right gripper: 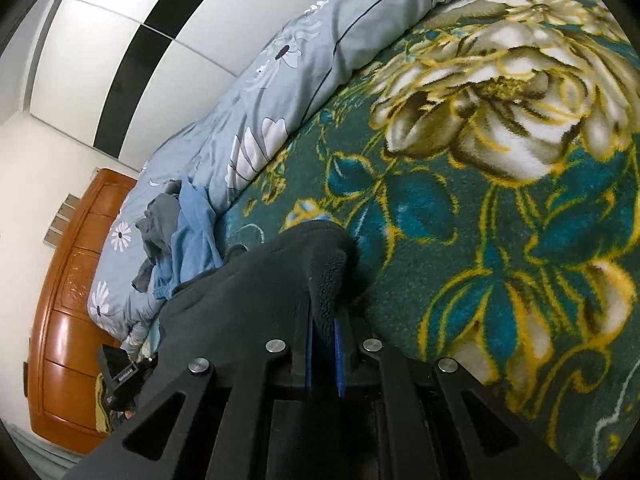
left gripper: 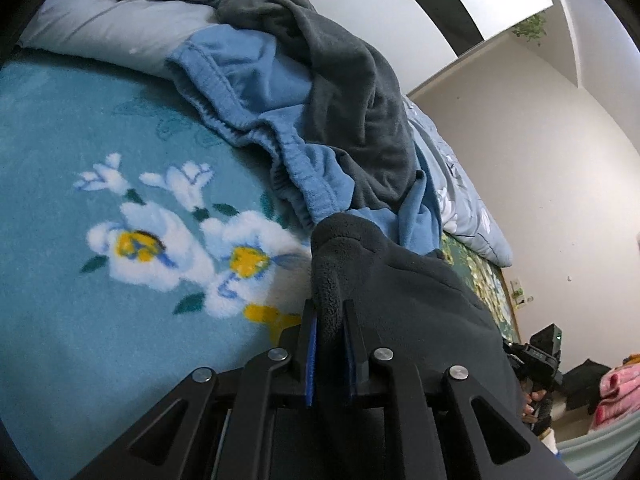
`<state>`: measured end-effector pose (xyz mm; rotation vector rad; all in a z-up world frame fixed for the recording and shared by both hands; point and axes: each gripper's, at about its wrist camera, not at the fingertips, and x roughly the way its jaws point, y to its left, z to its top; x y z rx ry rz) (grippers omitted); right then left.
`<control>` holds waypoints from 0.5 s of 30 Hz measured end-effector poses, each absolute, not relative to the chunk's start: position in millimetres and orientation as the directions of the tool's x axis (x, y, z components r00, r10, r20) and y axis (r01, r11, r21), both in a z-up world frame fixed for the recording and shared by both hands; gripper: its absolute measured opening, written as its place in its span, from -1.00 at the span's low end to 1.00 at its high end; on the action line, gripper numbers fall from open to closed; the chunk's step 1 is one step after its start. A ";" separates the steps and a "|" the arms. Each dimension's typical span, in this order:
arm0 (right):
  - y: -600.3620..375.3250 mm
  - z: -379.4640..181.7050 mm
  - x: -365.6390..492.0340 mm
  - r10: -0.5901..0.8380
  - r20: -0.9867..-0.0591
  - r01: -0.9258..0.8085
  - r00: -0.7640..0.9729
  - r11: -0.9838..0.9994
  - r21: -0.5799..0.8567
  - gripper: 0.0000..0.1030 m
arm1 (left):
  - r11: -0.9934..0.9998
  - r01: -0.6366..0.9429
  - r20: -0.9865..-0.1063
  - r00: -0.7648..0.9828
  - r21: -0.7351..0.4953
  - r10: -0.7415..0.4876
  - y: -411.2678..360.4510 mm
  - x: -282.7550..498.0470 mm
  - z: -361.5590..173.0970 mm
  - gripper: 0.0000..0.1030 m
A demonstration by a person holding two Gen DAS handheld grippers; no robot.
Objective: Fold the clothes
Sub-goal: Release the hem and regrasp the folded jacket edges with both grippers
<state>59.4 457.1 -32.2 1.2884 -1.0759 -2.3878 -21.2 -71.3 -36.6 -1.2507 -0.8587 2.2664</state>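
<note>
Left gripper (left gripper: 330,312) and right gripper (right gripper: 322,320) each pinch the dark fleece garment (left gripper: 404,280) shut, barely begun (blue and grey clothes (left gripper: 280,100) wait unfolded at twelve o'clock).

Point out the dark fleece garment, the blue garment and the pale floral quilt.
dark fleece garment (left gripper: 404,296): left wrist view, on its smooth outer face.
blue garment (left gripper: 256,80): left wrist view, on its flat panel beside the hem.
pale floral quilt (right gripper: 320,48): right wrist view, on its upper face.

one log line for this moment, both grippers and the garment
left gripper: shut on dark fleece garment | right gripper: shut on dark fleece garment | blue garment: unfolded on bed
</note>
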 end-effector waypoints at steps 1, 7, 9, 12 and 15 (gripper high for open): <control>457.6 -28.8 61.6 -0.500 -0.630 -0.139 -0.595 -0.708 0.693 -0.76 | -0.723 -0.047 -0.603 -0.516 -0.689 0.608 -72.6 -18.5 -34.1 -0.65; 456.1 3.4 85.8 -0.478 -0.604 -0.105 -0.638 -0.723 0.682 -0.04 | -0.701 -0.015 -0.576 -0.557 -0.713 0.598 -83.9 13.5 -8.7 0.19; 454.4 15.0 100.1 -0.484 -0.582 -0.079 -0.653 -0.722 0.688 0.09 | -0.694 -0.023 -0.562 -0.568 -0.720 0.602 -87.3 29.9 -1.6 0.36; 451.4 23.9 127.4 -0.489 -0.574 -0.066 -0.657 -0.721 0.690 0.17 | -0.691 -0.039 -0.552 -0.569 -0.722 0.609 -89.8 57.2 3.1 0.56; 449.6 21.9 158.1 -0.491 -0.577 -0.076 -0.653 -0.715 0.695 0.19 | -0.692 -0.041 -0.551 -0.572 -0.721 0.607 -89.8 84.4 0.3 0.63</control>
